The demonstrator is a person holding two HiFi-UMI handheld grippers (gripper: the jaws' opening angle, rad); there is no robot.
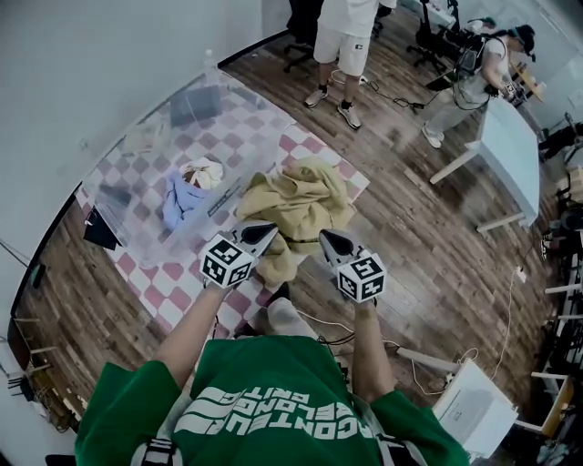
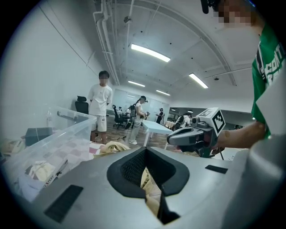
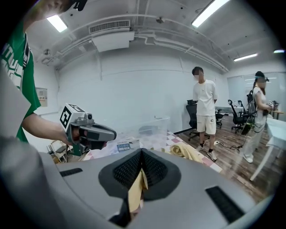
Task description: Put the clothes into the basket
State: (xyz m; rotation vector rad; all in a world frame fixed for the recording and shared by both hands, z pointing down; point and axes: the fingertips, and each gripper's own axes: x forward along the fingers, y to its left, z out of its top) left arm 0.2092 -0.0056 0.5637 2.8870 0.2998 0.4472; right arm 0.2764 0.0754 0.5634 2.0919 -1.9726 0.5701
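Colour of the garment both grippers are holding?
The garment is pale mustard yellow, clearest in the head view.

Dark wood floor (image 1: 437, 264), checked mat (image 1: 173, 282) at ten o'clock. White wall (image 1: 82, 64) at eleven, white table (image 1: 510, 150) at two, office chairs (image 1: 301, 27) at twelve. Strip lights (image 2: 149, 52) overhead. Two people (image 1: 344, 45) stand near one.

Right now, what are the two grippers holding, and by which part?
The left gripper and right gripper each pinch the tan garment on its near side.
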